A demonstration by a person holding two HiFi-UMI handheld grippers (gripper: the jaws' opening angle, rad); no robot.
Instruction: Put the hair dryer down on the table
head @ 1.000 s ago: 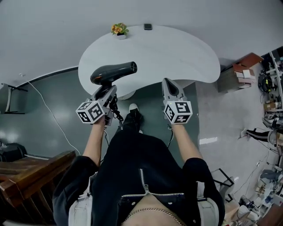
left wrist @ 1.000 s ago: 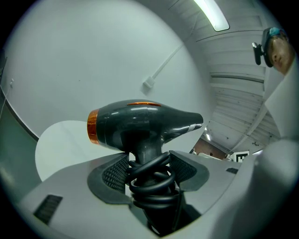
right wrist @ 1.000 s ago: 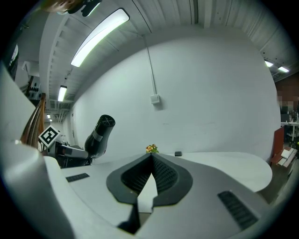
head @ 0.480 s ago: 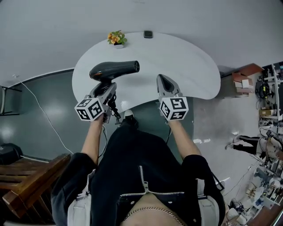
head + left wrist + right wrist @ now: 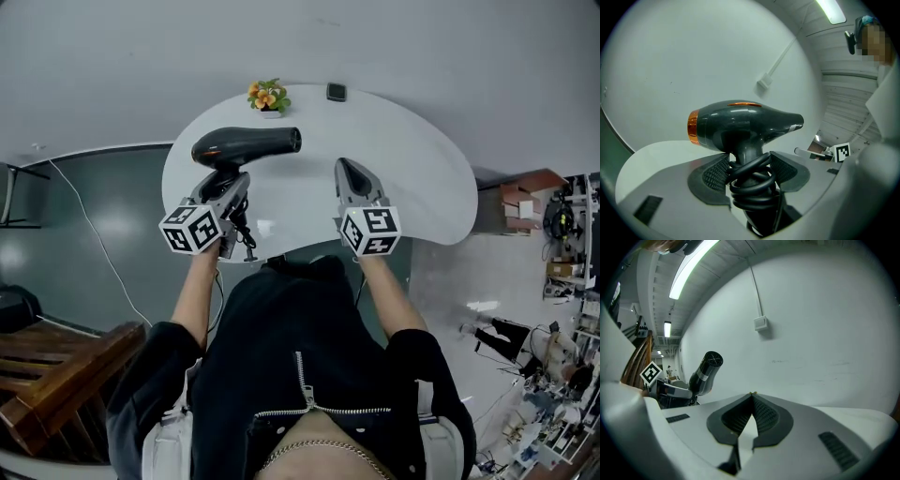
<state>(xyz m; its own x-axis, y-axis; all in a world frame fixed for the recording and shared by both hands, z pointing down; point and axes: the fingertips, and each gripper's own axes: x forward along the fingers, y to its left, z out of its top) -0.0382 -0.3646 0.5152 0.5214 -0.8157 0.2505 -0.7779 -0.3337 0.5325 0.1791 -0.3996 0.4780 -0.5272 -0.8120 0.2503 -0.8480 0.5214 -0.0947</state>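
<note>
White wall (image 5: pixel 309 37) filled the far side of the room, from 9 to 3 o'clock in my head view, and dark grey-green floor (image 5: pixel 103 206) lay below it at 9 o'clock. Against the wall stood the white rounded table (image 5: pixel 412 159), its near edge just ahead of my body. Brown wooden furniture (image 5: pixel 56 375) sat at 8 o'clock on the floor, and a thin white cable (image 5: pixel 94 234) ran across the floor beside it.

My left gripper (image 5: pixel 225 187) reached over the table's left part, at 11 o'clock from my chest. Its jaws were pinched on the handle of the hair dryer (image 5: pixel 246 147), and the left gripper view showed the ribbed pads (image 5: pixel 715 176) pressed on both sides of the handle. The dryer (image 5: pixel 740 124) stood upright over those jaws, held above the table, with its nozzle toward 3 o'clock and its orange rear end toward 9 o'clock. I could not tell whether any part of it touched the tabletop.

My right gripper (image 5: pixel 349 169) was at 1 o'clock, over the table's middle, well apart from the dryer. Its jaws were pressed together at the tips with nothing between them (image 5: pixel 751 397). From that gripper the dryer (image 5: pixel 707 371) showed at 9 o'clock.

A black cord (image 5: pixel 752 180) was coiled round the handle between the left pads. At the table's far edge, at 12 o'clock, stood a small potted plant (image 5: pixel 268 96), and near it, toward 1 o'clock, lay a small dark object (image 5: pixel 336 92).
</note>
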